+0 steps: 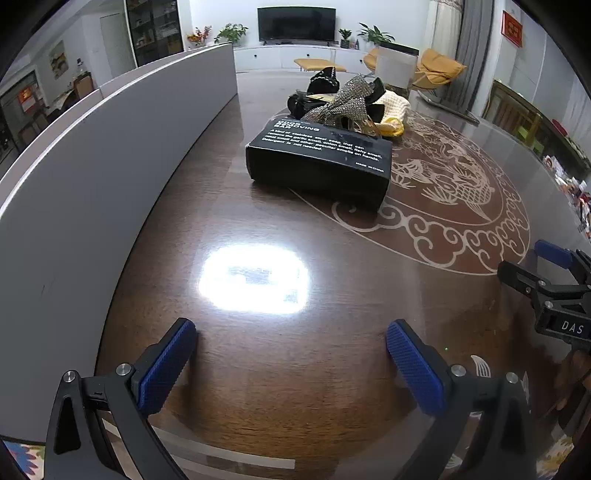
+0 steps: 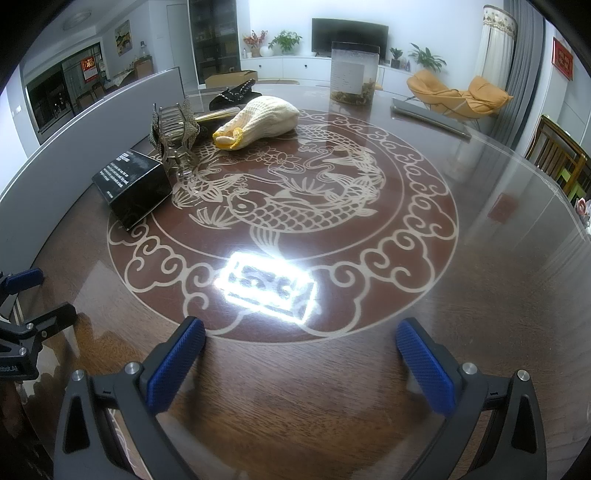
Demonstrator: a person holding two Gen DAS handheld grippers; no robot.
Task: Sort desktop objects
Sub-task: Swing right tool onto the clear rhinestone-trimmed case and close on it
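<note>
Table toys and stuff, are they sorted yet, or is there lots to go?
Nothing looks sorted yet. Both the left gripper and right gripper are open and empty. The black box, sparkly hair clip, cream knitted item and black beaded item all remain clustered together.

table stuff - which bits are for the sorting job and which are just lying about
For the job:
- black box
- rhinestone hair clip
- cream knitted pouch
- black beaded item
- left gripper and right gripper, both open

Just lying about:
- clear jar
- grey partition
- television
- orange chairs
</note>
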